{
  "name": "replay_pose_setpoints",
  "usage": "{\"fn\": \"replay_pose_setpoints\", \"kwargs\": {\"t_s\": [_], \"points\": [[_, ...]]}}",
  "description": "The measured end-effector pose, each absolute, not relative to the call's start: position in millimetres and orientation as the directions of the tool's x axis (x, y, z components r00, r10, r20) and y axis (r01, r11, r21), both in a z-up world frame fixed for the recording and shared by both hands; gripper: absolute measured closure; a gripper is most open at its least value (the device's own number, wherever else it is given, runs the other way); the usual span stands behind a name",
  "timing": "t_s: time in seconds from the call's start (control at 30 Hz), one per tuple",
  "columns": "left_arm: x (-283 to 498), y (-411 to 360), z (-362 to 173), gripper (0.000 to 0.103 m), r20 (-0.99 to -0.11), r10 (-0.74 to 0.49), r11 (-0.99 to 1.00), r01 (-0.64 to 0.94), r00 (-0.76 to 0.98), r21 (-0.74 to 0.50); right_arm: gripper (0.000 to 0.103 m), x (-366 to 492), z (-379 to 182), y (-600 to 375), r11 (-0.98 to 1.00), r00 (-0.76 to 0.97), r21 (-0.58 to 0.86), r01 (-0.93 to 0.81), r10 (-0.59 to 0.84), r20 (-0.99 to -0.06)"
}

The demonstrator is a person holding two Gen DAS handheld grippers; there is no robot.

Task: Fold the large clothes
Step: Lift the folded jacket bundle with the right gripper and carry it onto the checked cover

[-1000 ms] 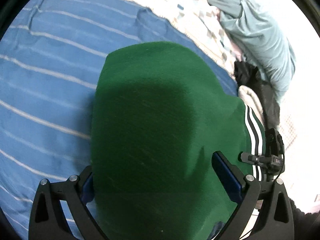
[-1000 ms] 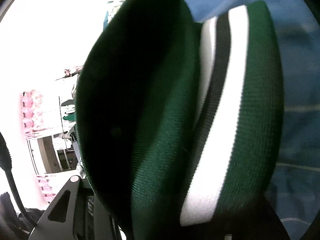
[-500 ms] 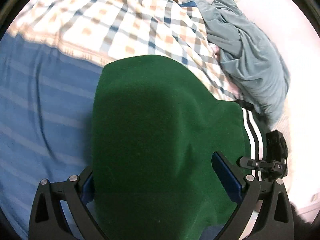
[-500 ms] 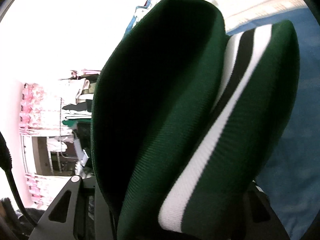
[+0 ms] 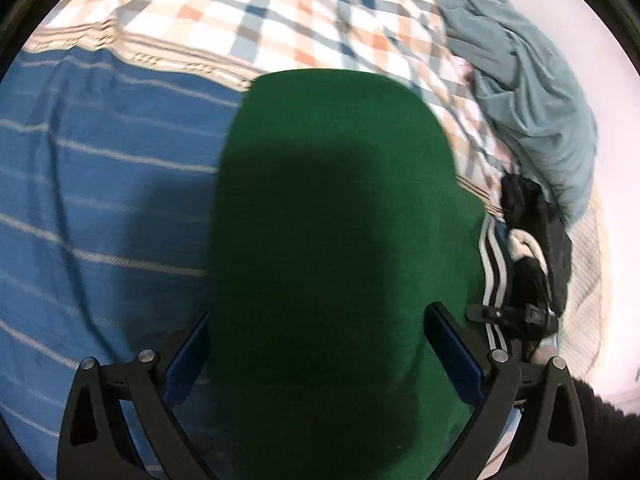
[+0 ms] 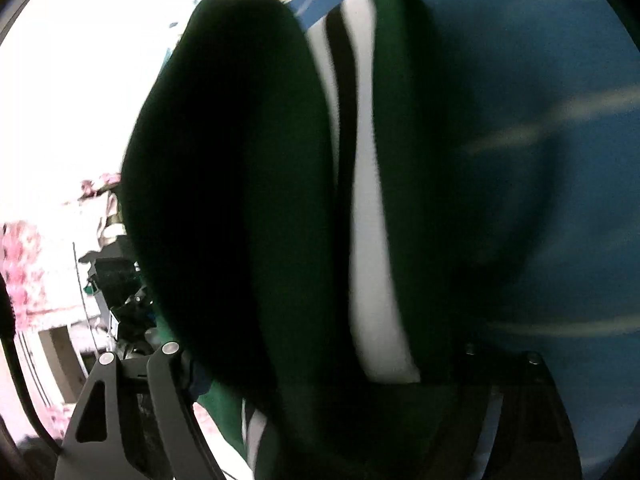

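Green garment [image 5: 328, 240]: one, held by two grippers.

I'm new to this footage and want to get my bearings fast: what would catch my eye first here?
The big green garment fills the middle of both views, draped between the fingers of the left gripper, with white and black stripes bold in the right wrist view. Behind it lie a blue striped sheet at left, a plaid blanket at top, and a crumpled grey-blue garment at upper right.
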State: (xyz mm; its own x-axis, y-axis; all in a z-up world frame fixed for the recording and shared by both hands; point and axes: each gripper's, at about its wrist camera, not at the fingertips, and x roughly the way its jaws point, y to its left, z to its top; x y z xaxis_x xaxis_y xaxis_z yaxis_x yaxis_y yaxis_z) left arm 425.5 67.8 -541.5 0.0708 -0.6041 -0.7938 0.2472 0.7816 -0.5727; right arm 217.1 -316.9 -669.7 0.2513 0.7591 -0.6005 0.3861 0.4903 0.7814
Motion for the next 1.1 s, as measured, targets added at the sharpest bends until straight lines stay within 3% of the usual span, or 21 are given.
{"fn": "replay_pose_setpoints", "kwargs": {"t_s": [0.1,0.2,0.33,0.6,0.8,0.97,1.1], "points": [[432,66,-535,0.001,-0.796,-0.603,0.779,0.263,0.063,-0.569,0.020,230,-673,-306,0.491,0.220,0.803,0.337,0.788,-0.574],[434,71,-531,0.001,-0.774,-0.630,0.763,0.245,0.071,-0.598,0.050,236,-675,-302,0.452,0.218,0.817,0.357,0.811,-0.544],[431,70,-508,0.001,-0.757,-0.647,0.749,0.263,0.095,-0.608,0.063,234,-655,-304,0.410,0.256,0.844,0.345,0.824,-0.505],[463,69,-464,0.001,-0.717,-0.674,0.732,0.292,0.179,-0.615,0.064,271,-593,-309,0.424,0.303,0.874,0.236,0.823,-0.481],[546,61,-448,0.001,-0.706,-0.666,0.740,0.331,0.242,-0.585,0.064,352,-564,-321,0.461,0.336,0.871,0.169,0.804,-0.490],[622,48,-500,0.001,-0.781,-0.587,0.799,0.312,0.214,-0.515,0.064,432,-575,-331,0.506,0.323,0.848,0.159,0.785,-0.529],[637,45,-556,0.001,-0.870,-0.468,0.863,0.296,0.159,-0.410,0.060,480,-623,-339,0.607,0.241,0.758,0.238,0.719,-0.652]]}}
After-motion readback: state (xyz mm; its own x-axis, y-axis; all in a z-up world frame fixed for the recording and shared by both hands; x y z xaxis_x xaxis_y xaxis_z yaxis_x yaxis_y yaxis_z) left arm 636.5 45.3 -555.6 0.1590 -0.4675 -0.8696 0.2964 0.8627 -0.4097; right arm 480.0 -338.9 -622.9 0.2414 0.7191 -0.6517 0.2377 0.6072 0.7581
